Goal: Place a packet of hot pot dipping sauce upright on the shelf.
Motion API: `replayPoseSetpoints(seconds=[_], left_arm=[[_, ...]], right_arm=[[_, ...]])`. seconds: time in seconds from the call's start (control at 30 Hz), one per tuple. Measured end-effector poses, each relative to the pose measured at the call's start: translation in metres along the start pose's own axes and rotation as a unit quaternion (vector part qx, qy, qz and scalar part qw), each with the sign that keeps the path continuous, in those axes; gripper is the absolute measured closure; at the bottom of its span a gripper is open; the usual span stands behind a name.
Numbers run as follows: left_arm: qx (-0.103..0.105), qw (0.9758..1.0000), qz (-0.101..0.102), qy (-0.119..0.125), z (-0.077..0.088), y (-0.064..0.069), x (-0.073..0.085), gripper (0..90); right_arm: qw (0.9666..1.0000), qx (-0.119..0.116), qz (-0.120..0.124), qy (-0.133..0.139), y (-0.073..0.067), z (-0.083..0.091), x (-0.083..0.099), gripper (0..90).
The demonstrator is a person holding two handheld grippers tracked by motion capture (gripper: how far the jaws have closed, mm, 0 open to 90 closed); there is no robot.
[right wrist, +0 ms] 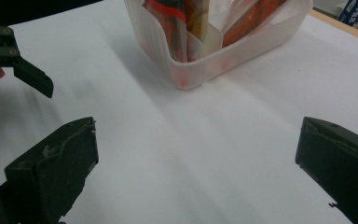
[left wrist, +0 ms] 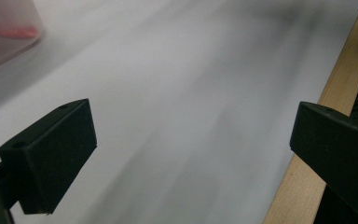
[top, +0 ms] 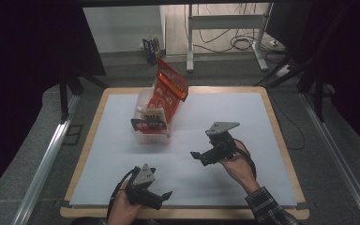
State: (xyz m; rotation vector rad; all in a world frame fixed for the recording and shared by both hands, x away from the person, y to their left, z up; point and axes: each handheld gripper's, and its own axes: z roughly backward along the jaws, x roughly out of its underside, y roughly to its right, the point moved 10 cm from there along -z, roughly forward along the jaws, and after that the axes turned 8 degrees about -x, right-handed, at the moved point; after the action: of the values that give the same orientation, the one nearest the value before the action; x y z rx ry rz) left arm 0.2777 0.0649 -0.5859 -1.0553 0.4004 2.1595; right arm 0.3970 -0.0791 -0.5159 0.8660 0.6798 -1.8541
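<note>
Both grippers wide, empty — bin ahead
We see right gripper nearer the clear bin, which lies forward-left; left gripper hangs near the table edge

Bench w/ pale wood rim, white sheet on top; bin clear, pinkish tint; packets red-orange w/ white print; both claws black, grey plates; sleeve dark plaid w/ light lines.
</note>
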Motion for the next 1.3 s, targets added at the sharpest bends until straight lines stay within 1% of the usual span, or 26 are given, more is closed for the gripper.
replayPoseSetpoints(seconds=[0.1, 0.27, 0.47, 0.67, 0.73, 0.9, 1.17, 1.3], left_arm=[[0.000, 1.0000, 0.002, 0.002, 0.000, 0.000, 0.000, 0.3], [-0.001, 1.0000, -0.001, -0.001, 0.000, 0.000, 0.000, 0.3], [-0.002, 1.0000, -0.004, -0.002, 0.000, 0.000, 0.000, 0.3], [-0.002, 1.0000, -0.004, -0.003, 0.000, 0.000, 0.001, 0.3], [-0.002, 1.0000, -0.004, -0.003, 0.000, 0.000, 0.001, 0.3], [-0.004, 1.0000, -0.005, -0.003, 0.000, -0.001, 0.001, 0.3], [-0.003, 1.0000, -0.007, -0.004, -0.001, 0.000, 0.001, 0.4], [-0.003, 1.0000, -0.007, -0.004, -0.001, 0.000, 0.001, 0.4]], right_arm=[[1.0000, 0.005, -0.001, -0.005, -0.001, 0.002, 0.006, 0.0], [0.9999, 0.012, -0.003, -0.008, -0.003, 0.007, 0.014, 0.0], [0.9997, 0.022, -0.009, 0.001, -0.007, 0.020, 0.021, 0.0], [0.9995, 0.025, -0.012, 0.012, -0.012, 0.031, 0.023, 0.0], [0.9995, 0.022, -0.015, 0.016, -0.014, 0.035, 0.023, 0.0], [0.9994, 0.027, -0.015, 0.017, -0.019, 0.043, 0.027, 0.0], [0.9991, 0.031, -0.021, 0.019, -0.023, 0.056, 0.042, 0.0], [0.9988, 0.038, -0.025, 0.019, -0.023, 0.064, 0.056, 0.0]])
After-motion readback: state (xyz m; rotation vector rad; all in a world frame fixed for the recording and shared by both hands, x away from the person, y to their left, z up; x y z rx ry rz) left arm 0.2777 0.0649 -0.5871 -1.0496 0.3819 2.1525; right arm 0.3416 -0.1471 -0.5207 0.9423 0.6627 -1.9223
